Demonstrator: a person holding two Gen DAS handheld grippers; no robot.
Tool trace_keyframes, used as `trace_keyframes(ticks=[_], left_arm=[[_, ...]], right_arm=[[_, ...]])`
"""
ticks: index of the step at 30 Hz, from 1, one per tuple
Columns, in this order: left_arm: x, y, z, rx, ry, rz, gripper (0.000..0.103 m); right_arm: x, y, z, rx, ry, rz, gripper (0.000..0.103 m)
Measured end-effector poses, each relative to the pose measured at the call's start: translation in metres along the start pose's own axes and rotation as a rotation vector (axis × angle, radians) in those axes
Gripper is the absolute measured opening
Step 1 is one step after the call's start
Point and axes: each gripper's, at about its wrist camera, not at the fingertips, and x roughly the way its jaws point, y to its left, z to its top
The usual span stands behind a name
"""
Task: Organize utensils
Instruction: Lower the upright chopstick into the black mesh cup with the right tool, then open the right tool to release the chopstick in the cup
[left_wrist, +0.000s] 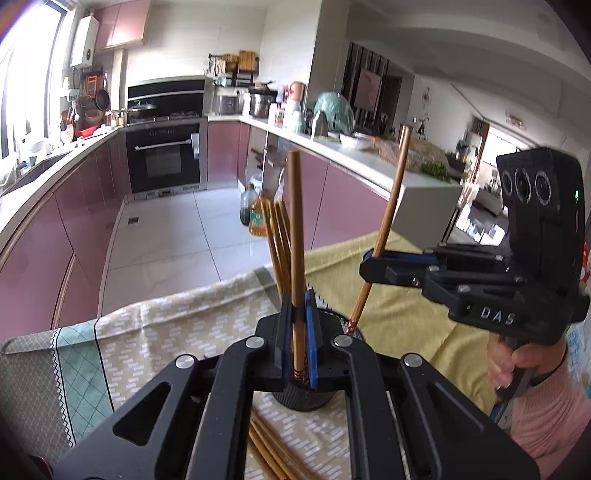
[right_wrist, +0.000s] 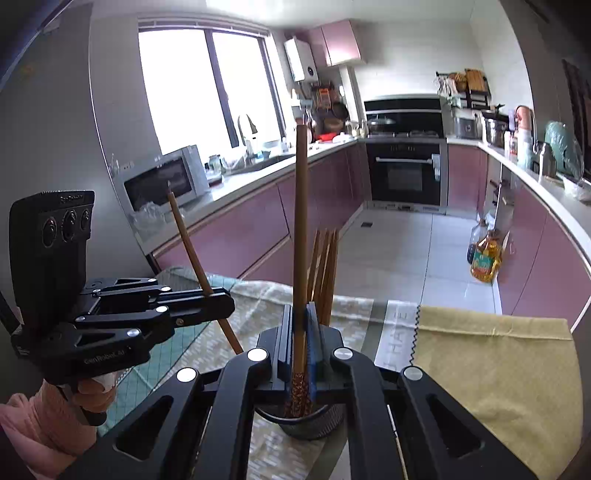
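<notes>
In the left wrist view my left gripper is shut on an upright brown chopstick, whose patterned lower end hangs over a black mesh holder. Several chopsticks stand in that holder. To the right, my right gripper is shut on a second, slanted chopstick whose tip reaches the holder's rim. In the right wrist view the right gripper grips its chopstick above the holder. The left gripper is at the left, clamping its chopstick.
Loose chopsticks lie on the patterned cloth beneath my left gripper. A yellow cloth covers the table's right part. The table edge drops to the tiled kitchen floor; oil bottles stand by the cabinets.
</notes>
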Motion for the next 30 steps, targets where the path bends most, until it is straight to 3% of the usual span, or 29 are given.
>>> trace_keyframes(ticks=[5,12,21,23,30], left_arm=[[0.02,0.009,-0.004,0.0,0.061,-0.002,0.007],[0.031,0.017,-0.003,-0.021,0.072,0.006,0.008],[0.055,0.021,0.008,-0.043,0.089,0.039,0.008],[0.059,0.022,0.005,-0.05,0.098,0.043,0.008],[0.048,0.029,-0.007,-0.078,0.067,0.065,0.012]], right_arm=[[0.019,-0.006,-0.006,0.013,0.095,0.0,0.006],[0.045,-0.017,-0.012,0.051,0.18,0.001,0.006],[0.055,-0.029,-0.007,0.109,0.165,-0.004,0.009],[0.054,-0.033,-0.008,0.134,0.158,0.0,0.019],[0.043,-0.037,-0.012,0.159,0.118,0.016,0.022]])
